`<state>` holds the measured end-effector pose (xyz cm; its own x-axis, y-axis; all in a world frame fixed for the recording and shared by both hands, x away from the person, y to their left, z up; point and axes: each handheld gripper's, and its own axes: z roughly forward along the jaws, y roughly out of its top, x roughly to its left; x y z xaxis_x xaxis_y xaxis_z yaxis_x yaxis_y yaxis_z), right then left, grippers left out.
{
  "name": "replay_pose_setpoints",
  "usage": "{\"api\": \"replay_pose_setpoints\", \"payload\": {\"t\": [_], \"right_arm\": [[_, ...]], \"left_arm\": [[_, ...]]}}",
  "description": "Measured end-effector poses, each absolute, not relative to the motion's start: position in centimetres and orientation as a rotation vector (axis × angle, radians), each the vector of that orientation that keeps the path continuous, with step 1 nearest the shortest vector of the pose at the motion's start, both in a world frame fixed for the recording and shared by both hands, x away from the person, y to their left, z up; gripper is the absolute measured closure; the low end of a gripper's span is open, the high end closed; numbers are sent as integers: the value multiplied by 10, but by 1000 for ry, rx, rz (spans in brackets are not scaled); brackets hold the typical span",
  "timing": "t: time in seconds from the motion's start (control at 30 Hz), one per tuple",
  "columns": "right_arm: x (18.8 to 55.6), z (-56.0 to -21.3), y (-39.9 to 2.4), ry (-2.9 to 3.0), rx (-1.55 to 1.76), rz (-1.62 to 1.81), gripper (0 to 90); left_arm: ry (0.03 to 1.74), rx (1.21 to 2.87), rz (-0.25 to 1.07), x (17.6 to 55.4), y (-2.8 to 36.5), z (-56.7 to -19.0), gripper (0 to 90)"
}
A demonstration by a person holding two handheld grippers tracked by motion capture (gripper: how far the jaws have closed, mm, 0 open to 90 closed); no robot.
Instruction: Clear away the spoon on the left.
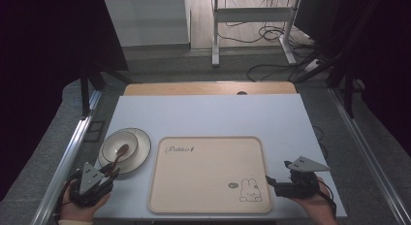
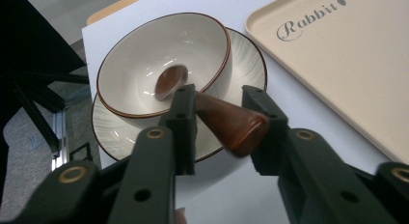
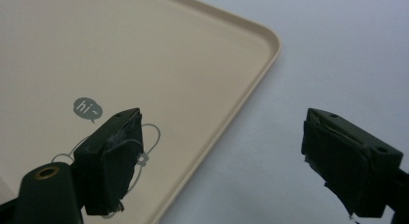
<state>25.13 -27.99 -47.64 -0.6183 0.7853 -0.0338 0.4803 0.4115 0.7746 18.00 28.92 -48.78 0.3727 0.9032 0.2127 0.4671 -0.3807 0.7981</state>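
Brown spoon (image 2: 212, 113) tilted, head in white bowl (image 2: 144, 64) on plate (image 2: 246, 60).

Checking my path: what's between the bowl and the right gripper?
In the high view, the beige tray lies between the bowl and the right gripper.

Left gripper (image 1: 109, 175) at spoon (image 1: 119, 154) in bowl (image 1: 119, 144); beige tray (image 1: 208, 174) alongside.

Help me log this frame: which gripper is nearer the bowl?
Left. The left gripper sits just in front of the bowl, its jaws around the handle of the spoon resting in it. The right gripper is across the tray, at its right edge.
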Motion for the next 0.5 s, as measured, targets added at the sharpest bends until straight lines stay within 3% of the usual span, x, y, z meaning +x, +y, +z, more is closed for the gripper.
{"api": "replay_pose_setpoints", "payload": {"t": [0.5], "right_arm": [[251,-477,-280,2282,1081,1057,149]], "left_arm": [[1217,1982,907,180,290,-486,795]]}}
